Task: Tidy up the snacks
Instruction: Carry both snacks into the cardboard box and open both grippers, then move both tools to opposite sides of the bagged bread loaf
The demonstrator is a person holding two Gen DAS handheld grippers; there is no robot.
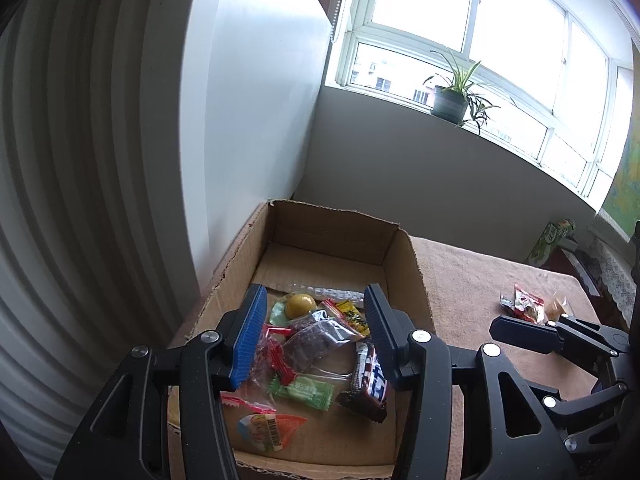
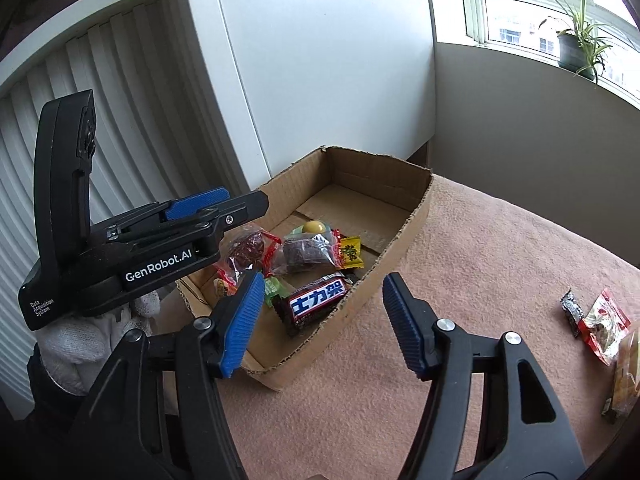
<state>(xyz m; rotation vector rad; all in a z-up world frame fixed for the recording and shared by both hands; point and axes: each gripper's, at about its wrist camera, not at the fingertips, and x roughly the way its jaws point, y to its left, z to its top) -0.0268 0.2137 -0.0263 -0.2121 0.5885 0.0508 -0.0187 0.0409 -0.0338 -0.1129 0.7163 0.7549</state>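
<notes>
Blue-padded fingers (image 1: 252, 344) of the left gripper (image 1: 316, 340) gape wide and empty over the cardboard box (image 1: 416, 276), where most snacks, the chocolate bar (image 1: 370, 380) included, already lie. The right gripper (image 2: 324, 320), equally open and empty, hangs over the box's near wall, so I judge the next move is a reach for the red packet (image 2: 604, 322) on the table (image 2: 480, 260). Only the right view shows the bar's label and the left gripper from the side.

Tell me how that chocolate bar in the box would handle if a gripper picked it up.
The chocolate bar looks blocky, so probably stiff and fairly dense for its size. Its glossy wrapper may be slippery. It leans on the cardboard box wall and may slide flat if nudged.
</notes>
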